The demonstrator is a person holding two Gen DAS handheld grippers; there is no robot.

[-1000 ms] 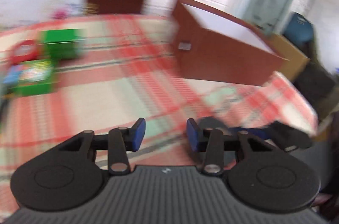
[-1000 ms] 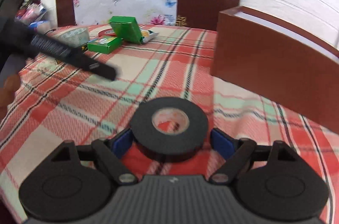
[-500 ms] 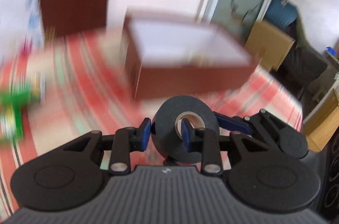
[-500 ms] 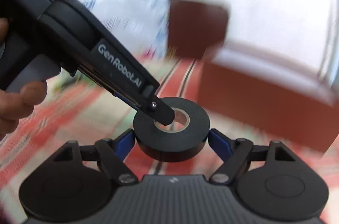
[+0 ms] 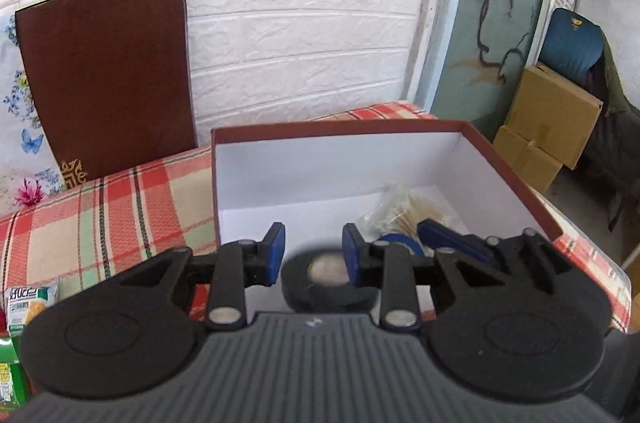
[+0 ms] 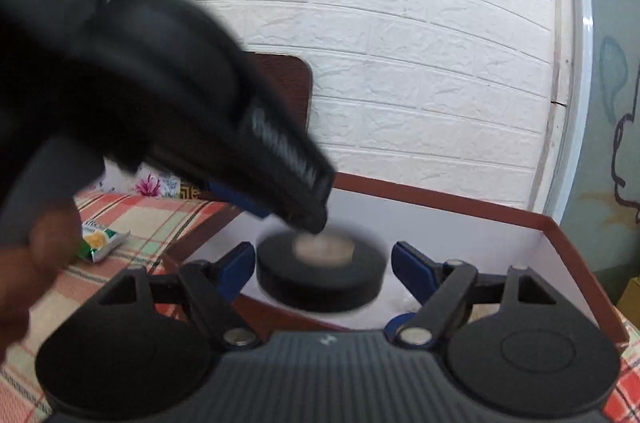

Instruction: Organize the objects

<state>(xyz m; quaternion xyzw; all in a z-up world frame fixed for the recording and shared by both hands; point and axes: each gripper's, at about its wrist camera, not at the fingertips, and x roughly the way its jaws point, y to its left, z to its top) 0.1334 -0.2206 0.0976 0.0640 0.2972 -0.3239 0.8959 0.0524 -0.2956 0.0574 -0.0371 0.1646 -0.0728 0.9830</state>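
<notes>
Inspecting the surface, we found a red-and-green plaid cloth (image 5: 120, 207) over the tabletop, set against a white brick wall (image 5: 300, 23). On it stood a brown box (image 5: 516, 179) with a white interior. Our left claw (image 5: 313, 255) and right claw (image 6: 323, 265) both stood parted, gripping nothing. The black tape roll (image 6: 322, 273), blurred, sat between the right claw's fingers over the box. Cardboard cartons (image 5: 552, 119) stood beyond.
</notes>
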